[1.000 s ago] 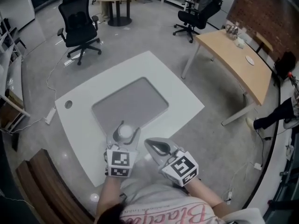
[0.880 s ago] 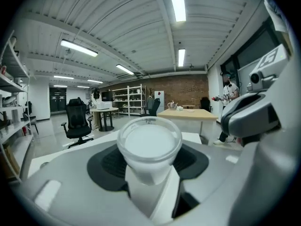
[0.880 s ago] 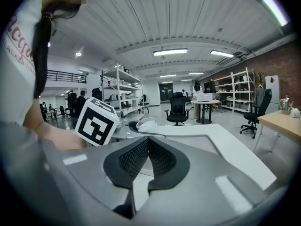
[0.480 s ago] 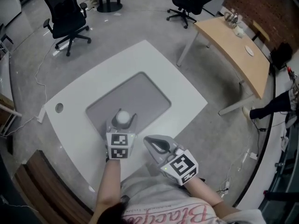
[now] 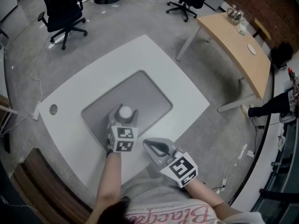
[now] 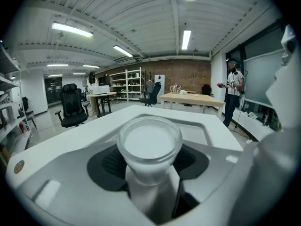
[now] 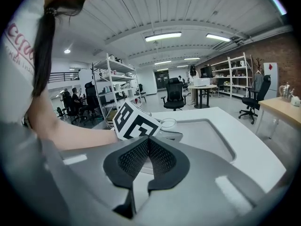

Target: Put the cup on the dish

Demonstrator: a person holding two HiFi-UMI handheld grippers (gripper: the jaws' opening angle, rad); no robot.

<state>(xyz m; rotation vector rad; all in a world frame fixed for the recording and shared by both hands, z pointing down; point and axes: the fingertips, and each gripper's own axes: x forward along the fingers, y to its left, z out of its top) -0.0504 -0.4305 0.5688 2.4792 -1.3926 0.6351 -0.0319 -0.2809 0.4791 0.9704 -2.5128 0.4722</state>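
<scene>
The cup [image 5: 125, 111] is clamped between the jaws of the left gripper [image 5: 125, 116], above the near part of the grey mat [image 5: 140, 90] that is set into the table top. In the left gripper view the cup [image 6: 149, 145] is a frosted, translucent tumbler with a thick round rim and a body that narrows downward. The dark ribbed pads [image 6: 106, 164] press on its sides. Its inside looks plain white, and I cannot tell whether that is contents or the cup's own base. Nor can I tell whether it touches the mat.

The right gripper [image 5: 156, 146] hangs by the table's near edge. Its meshed black pads [image 7: 162, 159] meet with nothing between them.

The table [image 5: 154, 64] is a smooth white slab with rounded corners and a small round hole near its left corner. The mat is a matt grey rounded rectangle. Around it lies a polished concrete floor [image 5: 140, 17], with a black office chair [image 5: 63, 8] beyond the far left edge, a light wooden desk [image 5: 233, 45] to the right, and a brick wall [image 5: 261, 3] behind that.
</scene>
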